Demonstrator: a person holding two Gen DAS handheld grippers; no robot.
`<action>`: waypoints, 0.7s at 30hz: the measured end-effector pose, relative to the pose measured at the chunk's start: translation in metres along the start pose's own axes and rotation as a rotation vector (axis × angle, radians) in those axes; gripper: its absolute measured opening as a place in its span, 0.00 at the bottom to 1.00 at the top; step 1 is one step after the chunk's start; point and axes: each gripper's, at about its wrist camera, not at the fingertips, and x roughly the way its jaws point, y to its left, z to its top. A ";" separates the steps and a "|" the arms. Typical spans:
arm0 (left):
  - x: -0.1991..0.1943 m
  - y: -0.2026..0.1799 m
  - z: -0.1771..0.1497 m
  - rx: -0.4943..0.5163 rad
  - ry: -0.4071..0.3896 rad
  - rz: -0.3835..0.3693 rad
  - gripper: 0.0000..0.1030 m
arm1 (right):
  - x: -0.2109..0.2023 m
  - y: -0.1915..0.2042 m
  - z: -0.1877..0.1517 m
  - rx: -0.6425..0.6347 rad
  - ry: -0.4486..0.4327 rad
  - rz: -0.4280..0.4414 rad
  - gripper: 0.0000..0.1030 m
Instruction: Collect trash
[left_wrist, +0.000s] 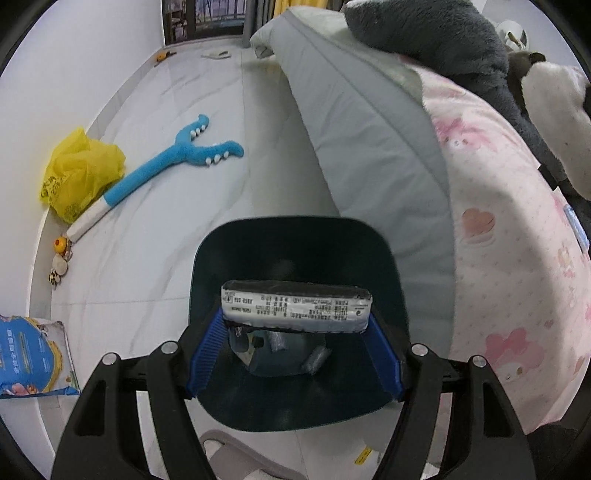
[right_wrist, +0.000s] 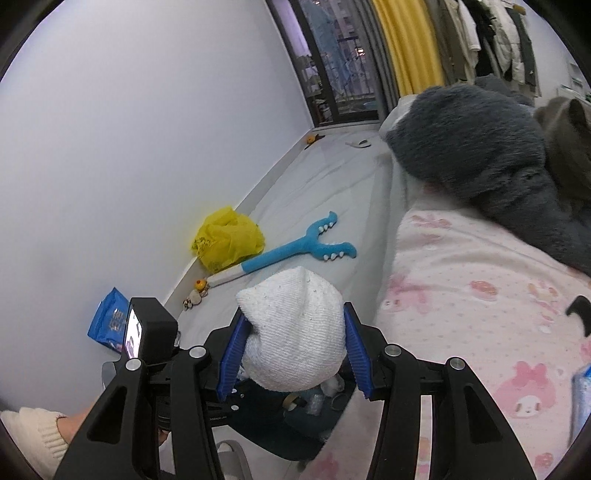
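Over the dark, smooth-walled bin (left_wrist: 388, 258) near the pink bedding (left_wrist: 509, 258), the left gripper (left_wrist: 295, 325) is clamped on a flat, glossy printed packet (left_wrist: 295, 308) and the right gripper (right_wrist: 293, 350) on a nubbly white cloth wad (right_wrist: 295, 332); I'd release each only once centred above the opening.

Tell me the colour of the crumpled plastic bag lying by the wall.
Yellow. The plastic bag shows best in the left wrist view.
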 end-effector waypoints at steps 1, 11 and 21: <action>0.002 0.002 -0.001 -0.004 0.011 -0.003 0.72 | 0.003 0.003 -0.001 -0.004 0.006 0.001 0.50; 0.009 0.023 -0.014 -0.032 0.077 -0.037 0.80 | 0.036 0.024 -0.008 -0.038 0.064 0.001 0.49; -0.017 0.040 -0.008 -0.063 -0.021 -0.068 0.85 | 0.081 0.030 -0.025 -0.037 0.184 -0.044 0.49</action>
